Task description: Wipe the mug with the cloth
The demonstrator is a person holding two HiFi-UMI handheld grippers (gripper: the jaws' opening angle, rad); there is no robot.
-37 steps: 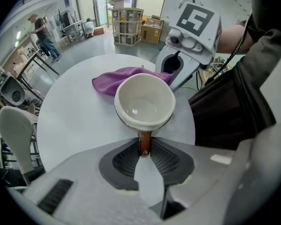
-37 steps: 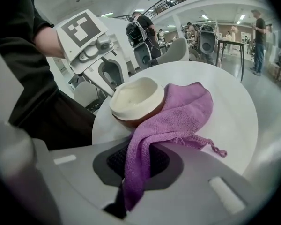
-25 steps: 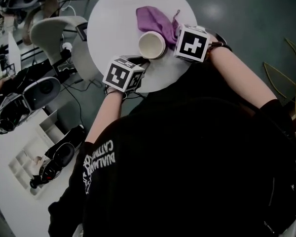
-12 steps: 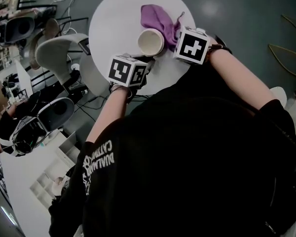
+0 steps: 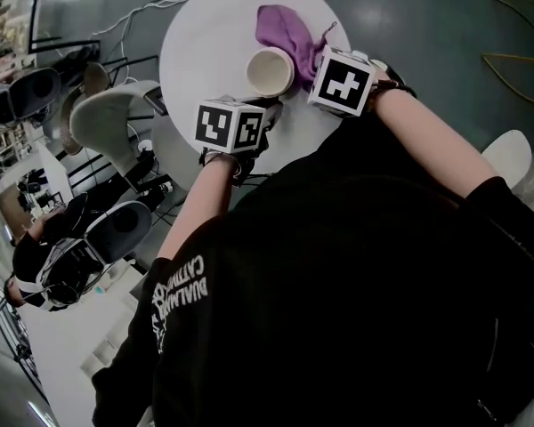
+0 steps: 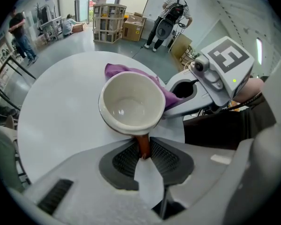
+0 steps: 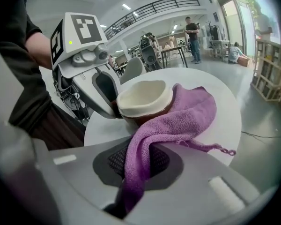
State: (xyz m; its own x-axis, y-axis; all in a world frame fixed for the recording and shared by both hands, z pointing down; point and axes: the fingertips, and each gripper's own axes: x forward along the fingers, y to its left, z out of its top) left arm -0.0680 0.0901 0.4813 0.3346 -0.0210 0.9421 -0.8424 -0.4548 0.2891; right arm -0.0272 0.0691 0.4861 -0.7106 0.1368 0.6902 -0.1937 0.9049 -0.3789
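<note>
A mug [image 5: 270, 71], cream inside and brown outside, stands upright on the round white table [image 5: 205, 52]. My left gripper [image 6: 144, 154] is shut on the mug's brown handle [image 6: 143, 146]. The purple cloth [image 7: 171, 125] is pinched in my shut right gripper [image 7: 139, 165] and drapes against the far side of the mug [image 7: 143, 104]. From the head view the cloth [image 5: 287, 27] lies behind the mug, with the right gripper's marker cube [image 5: 343, 81] to its right and the left gripper's marker cube [image 5: 230, 125] in front. The mug [image 6: 132, 104] holds nothing.
The table's near edge [image 5: 294, 145] is right at my body. Grey chairs [image 5: 107, 114] and cables stand on the floor to the left. Several people [image 7: 193, 29] and crates [image 6: 107, 22] are far off in the room.
The right gripper has shifted slightly left and rolled, drawing the cloth closer against the mug. The left gripper and the mug have held still. The head camera has tilted a little.
</note>
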